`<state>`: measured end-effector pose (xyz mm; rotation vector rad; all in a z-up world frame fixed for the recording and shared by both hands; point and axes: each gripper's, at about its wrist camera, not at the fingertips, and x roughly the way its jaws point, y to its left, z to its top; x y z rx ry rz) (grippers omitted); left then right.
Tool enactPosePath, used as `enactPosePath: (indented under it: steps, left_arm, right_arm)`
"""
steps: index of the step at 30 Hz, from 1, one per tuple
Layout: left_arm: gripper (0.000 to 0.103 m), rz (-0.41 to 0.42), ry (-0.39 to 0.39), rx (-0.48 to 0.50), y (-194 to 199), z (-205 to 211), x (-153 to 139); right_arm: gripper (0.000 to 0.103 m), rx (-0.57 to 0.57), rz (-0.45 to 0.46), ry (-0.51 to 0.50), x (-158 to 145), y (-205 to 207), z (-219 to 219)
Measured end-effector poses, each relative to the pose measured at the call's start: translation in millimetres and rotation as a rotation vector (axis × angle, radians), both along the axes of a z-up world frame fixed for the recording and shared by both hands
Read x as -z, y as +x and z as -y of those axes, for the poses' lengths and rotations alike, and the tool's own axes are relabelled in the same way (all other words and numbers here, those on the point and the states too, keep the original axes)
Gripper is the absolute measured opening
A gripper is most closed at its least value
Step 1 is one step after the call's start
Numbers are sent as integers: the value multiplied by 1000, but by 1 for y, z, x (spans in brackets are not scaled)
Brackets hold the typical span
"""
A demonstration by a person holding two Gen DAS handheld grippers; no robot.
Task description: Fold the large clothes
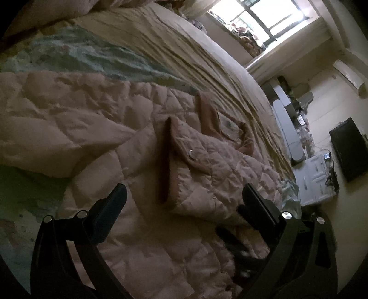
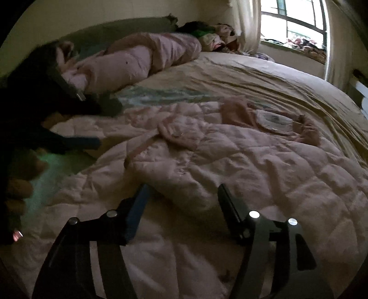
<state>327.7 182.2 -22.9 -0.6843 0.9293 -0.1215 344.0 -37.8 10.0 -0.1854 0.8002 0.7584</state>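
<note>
A large pink quilted coat (image 1: 128, 128) lies spread on the bed, with its brown-trimmed collar (image 1: 230, 128) toward the window side. In the right wrist view the coat (image 2: 230, 156) fills the middle, collar (image 2: 276, 124) at the upper right. My left gripper (image 1: 184, 193) is open just above the coat's front flap, holding nothing. It also shows in the right wrist view (image 2: 92, 124) at the left, over the coat's far edge. My right gripper (image 2: 184, 191) is open over a raised fold of the coat, empty.
The coat rests on a beige bedsheet (image 2: 264, 76) over a teal patterned cover (image 2: 161, 96). A rolled pink duvet (image 2: 138, 59) and a pile of clothes (image 2: 207, 34) lie at the bed head. A window (image 2: 294, 20), white cabinets (image 1: 315, 177) and a dark screen (image 1: 349, 149) stand beyond the bed.
</note>
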Motion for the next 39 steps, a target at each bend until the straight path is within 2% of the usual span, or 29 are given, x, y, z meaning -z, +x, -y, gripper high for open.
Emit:
enactPosePath:
  steps: [5, 6, 7, 8, 10, 11, 12, 14, 17, 19, 20, 24, 27, 30, 35, 39]
  left_arm:
    - [93, -28, 14, 37, 19, 15, 21]
    - [90, -36, 19, 33, 23, 19, 26]
    - [69, -36, 14, 36, 26, 21, 29]
    - [43, -37, 12, 38, 28, 23, 32]
    - [27, -49, 71, 46, 32, 33, 36]
    - [6, -46, 114, 56, 31, 37, 35]
    - [5, -30, 159, 69, 29, 41, 33]
    - [5, 12, 192, 74, 23, 40, 23]
    - [5, 101, 285, 47, 10, 32, -9]
    - [5, 105, 352, 44, 10, 32, -15]
    - [5, 79, 380, 53, 11, 32, -10]
    - [6, -10, 404, 64, 14, 30, 22]
    - [7, -56, 367, 51, 13, 25, 41]
    - [8, -58, 370, 51, 11, 26, 43]
    - [10, -62, 381, 53, 11, 26, 44]
    - [10, -64, 371, 51, 12, 27, 48]
  right_arm:
    - [63, 90, 6, 31, -18, -9, 52]
    - [63, 111, 8, 25, -20, -10, 64]
    - [63, 132, 10, 18, -21, -10, 76]
    - [63, 149, 14, 12, -21, -11, 85]
    - [63, 201, 19, -12, -21, -10, 109]
    - [63, 221, 16, -16, -21, -9, 118]
    - [63, 248, 11, -19, -20, -7, 131]
    - [63, 303, 5, -32, -18, -3, 151]
    - [63, 415, 17, -43, -21, 10, 183]
    - [63, 500, 14, -39, -23, 24, 202]
    - [63, 525, 9, -37, -23, 29, 207]
    - [63, 584, -17, -54, -23, 59, 211]
    - [63, 557, -31, -68, -23, 80, 199]
    - [63, 513, -64, -84, -15, 101, 182]
    - [63, 523, -175, -172, 18, 131, 172]
    - [64, 523, -214, -231, 39, 137, 166]
